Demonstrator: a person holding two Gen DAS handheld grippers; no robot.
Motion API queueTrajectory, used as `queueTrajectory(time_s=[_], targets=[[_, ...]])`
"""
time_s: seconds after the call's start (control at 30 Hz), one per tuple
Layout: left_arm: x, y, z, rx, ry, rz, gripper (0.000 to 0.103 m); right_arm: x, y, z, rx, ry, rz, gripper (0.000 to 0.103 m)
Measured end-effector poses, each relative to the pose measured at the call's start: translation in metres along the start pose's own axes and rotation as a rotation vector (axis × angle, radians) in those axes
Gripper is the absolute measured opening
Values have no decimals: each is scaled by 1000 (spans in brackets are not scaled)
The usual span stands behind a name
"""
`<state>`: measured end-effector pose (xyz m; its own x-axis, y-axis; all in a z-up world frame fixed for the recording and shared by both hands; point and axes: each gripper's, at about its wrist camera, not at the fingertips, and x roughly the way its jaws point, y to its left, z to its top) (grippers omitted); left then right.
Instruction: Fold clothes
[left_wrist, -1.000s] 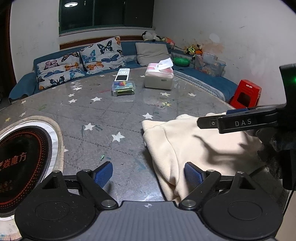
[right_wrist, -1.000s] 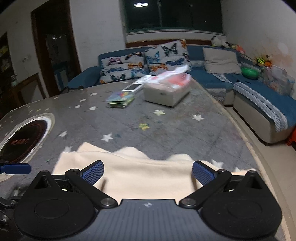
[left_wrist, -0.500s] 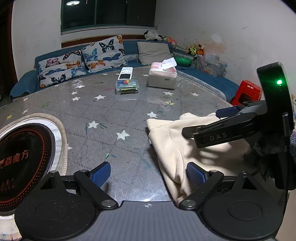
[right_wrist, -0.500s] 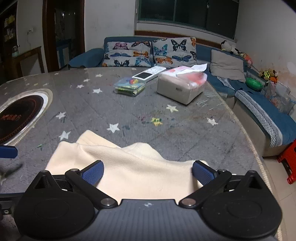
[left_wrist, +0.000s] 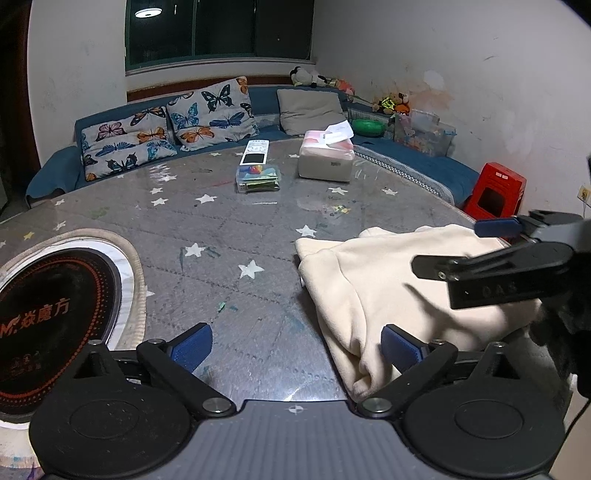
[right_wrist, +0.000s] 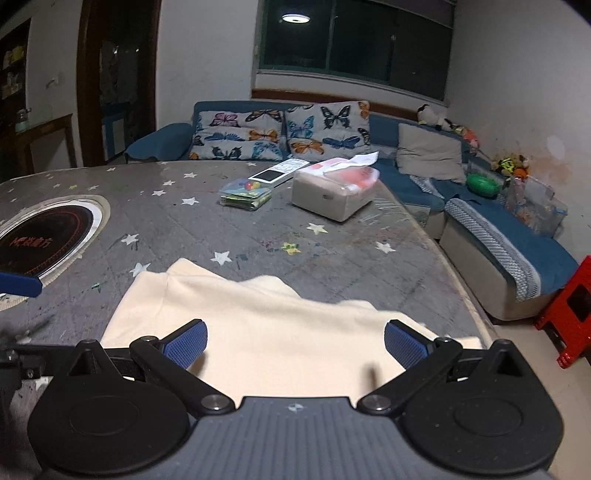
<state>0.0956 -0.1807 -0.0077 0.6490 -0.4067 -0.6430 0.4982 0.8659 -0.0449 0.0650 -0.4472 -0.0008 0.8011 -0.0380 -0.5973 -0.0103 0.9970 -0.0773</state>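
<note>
A cream garment (left_wrist: 391, 280) lies folded on the grey star-patterned table (left_wrist: 229, 229), at its right front edge. My left gripper (left_wrist: 295, 343) is open and empty, with its right finger beside the garment's near edge. My right gripper (right_wrist: 295, 341) is open and empty, held just above the garment (right_wrist: 266, 332). The right gripper also shows in the left wrist view (left_wrist: 480, 251), over the garment's right side.
A tissue box (left_wrist: 327, 162), a clear box of small items (left_wrist: 258, 179) and a remote (left_wrist: 255, 152) sit at the table's far side. A round black hotplate (left_wrist: 48, 325) is set in the table at left. A blue sofa (right_wrist: 480, 221) and a red stool (left_wrist: 495, 192) stand beyond the table.
The right gripper has drawn back toward the garment's near right side and risen a little. The left gripper has shifted slightly. The garment has stayed put.
</note>
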Motion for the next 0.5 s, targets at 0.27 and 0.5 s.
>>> queueTrajectory(time_s=[0.27,0.5], targets=[[-13,-1,-5,-5,-11,5,103,-29,-5,-21,36,-16,-20,103],[-25,-3,-13,-6,-17,7,103,-56,-1,-43,55,-21,-34,103]])
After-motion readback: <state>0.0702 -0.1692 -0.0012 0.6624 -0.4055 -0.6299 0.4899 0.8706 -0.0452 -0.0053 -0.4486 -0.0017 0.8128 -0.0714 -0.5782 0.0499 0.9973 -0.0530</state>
